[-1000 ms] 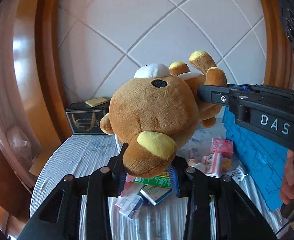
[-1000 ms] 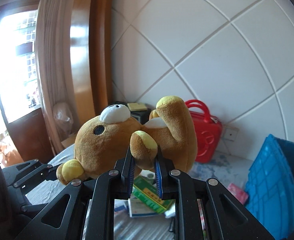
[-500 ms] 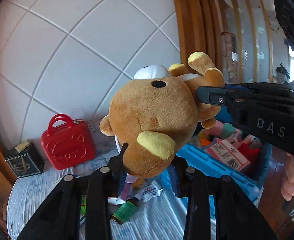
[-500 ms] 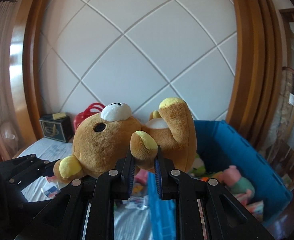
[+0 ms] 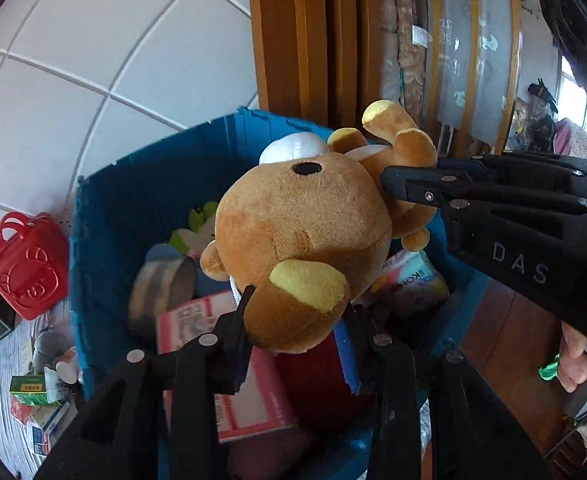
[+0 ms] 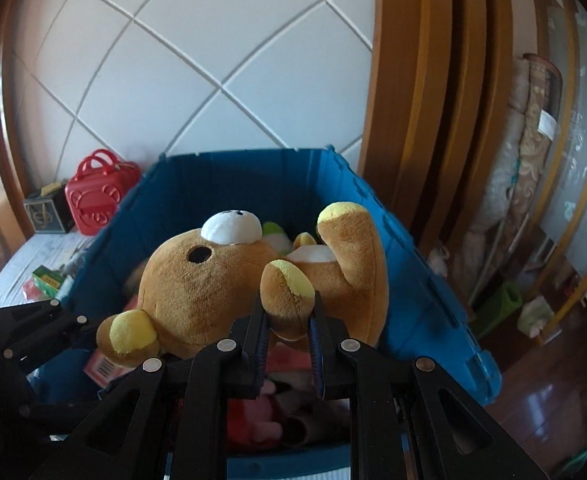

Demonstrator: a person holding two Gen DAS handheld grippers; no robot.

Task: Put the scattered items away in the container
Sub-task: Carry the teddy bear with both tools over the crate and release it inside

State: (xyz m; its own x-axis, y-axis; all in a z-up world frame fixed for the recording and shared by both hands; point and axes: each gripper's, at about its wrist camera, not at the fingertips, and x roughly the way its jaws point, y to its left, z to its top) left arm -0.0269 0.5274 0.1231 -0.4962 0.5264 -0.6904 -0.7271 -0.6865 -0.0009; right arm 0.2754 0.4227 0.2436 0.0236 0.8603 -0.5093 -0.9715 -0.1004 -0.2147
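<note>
— Brown plush: where is the teddy bear (image 5: 301,224)?

— Held in the air above the blue container (image 6: 421,292), over the toys and boxes piled inside.

— The left gripper (image 5: 297,320)?

— Jaws closed on the bear's yellow-lined ear.

— And the right gripper (image 6: 287,320)?

— Jaws clamped on one yellow-soled paw.

— Anything left out?

— A red case (image 6: 97,192) and small boxes (image 5: 33,396) on the counter beside the container.
</note>
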